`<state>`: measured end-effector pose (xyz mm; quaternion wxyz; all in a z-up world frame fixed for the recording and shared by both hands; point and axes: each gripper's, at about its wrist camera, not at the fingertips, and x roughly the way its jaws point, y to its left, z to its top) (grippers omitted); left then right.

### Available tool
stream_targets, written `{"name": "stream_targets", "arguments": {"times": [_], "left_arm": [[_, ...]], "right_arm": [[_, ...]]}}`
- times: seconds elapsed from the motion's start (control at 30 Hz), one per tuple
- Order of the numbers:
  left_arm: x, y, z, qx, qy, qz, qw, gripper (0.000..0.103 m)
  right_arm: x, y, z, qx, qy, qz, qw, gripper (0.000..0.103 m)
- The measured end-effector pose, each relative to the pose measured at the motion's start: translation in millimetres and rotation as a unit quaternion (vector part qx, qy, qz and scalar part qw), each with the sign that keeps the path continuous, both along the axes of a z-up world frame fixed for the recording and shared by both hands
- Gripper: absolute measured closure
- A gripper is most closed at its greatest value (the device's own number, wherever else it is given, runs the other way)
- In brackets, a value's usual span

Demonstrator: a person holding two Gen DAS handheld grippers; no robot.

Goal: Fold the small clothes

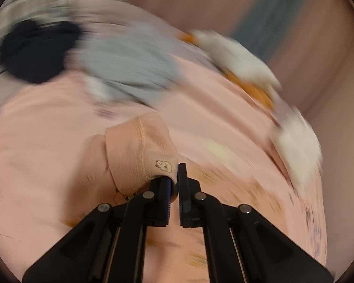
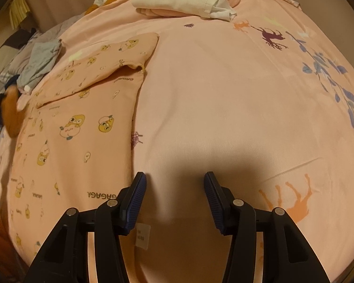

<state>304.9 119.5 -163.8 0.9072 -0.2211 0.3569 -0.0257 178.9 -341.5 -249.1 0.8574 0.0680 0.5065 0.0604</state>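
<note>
A peach garment [image 2: 77, 122] printed with small cartoon figures lies flat on the left of the pink bedsheet [image 2: 224, 94], one sleeve [image 2: 120, 56] folded across it. My right gripper [image 2: 174, 179] stands open just above the sheet at the garment's right edge, with nothing between its fingers and a white label [image 2: 142, 235] below its left finger. In the left wrist view my left gripper [image 1: 174, 176] is shut on a fold of the peach garment [image 1: 139, 151], which drapes up and to the left of the jaws. The background there is blurred by motion.
A pile of white and cream clothes [image 2: 181, 0] sits at the far edge of the bed. A grey-blue garment [image 2: 42, 63] lies at the far left, with a dark navy item [image 1: 35, 49] beside it. Deer and leaf prints mark the sheet's right side.
</note>
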Motion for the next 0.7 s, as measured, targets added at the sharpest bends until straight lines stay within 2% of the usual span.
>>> {"name": "stream_targets", "arguments": {"times": [0.07, 0.13, 0.27, 0.33, 0.4, 0.5, 0.57, 0.63, 0.7], "left_arm": [[8, -47, -5, 0.019, 0.009, -0.061, 0.9979, 0.057], [15, -75, -14, 0.013, 0.031, -0.075, 0.9966, 0.034], [20, -77, -15, -0.017, 0.078, -0.082, 0.9934, 0.032], [18, -65, -11, -0.018, 0.084, -0.083, 0.9928, 0.032], [14, -47, 0, -0.005, 0.07, -0.082, 0.9942, 0.031], [-9, -21, 10, 0.068, 0.047, -0.04, 0.9958, 0.024], [-27, -4, 11, 0.116, 0.035, -0.011, 0.9925, 0.023], [-42, 7, 6, 0.158, 0.032, -0.003, 0.987, 0.023], [-56, 14, 2, 0.181, 0.03, -0.02, 0.9828, 0.023]], "right_arm": [[0, -1, 0, 0.004, -0.001, -0.002, 1.0, 0.049], [0, 0, 0, 0.01, -0.003, 0.001, 1.0, 0.046], [0, 1, 1, 0.013, -0.004, 0.01, 1.0, 0.045], [2, -1, 3, 0.03, -0.003, 0.01, 1.0, 0.045], [4, -2, 6, 0.056, -0.003, 0.014, 0.998, 0.045], [14, 7, 16, 0.089, -0.011, 0.027, 0.996, 0.045], [26, 23, 28, 0.106, -0.023, 0.047, 0.993, 0.045], [41, 49, 41, 0.108, -0.038, 0.072, 0.991, 0.045], [55, 78, 56, 0.104, -0.057, 0.098, 0.988, 0.045]]}}
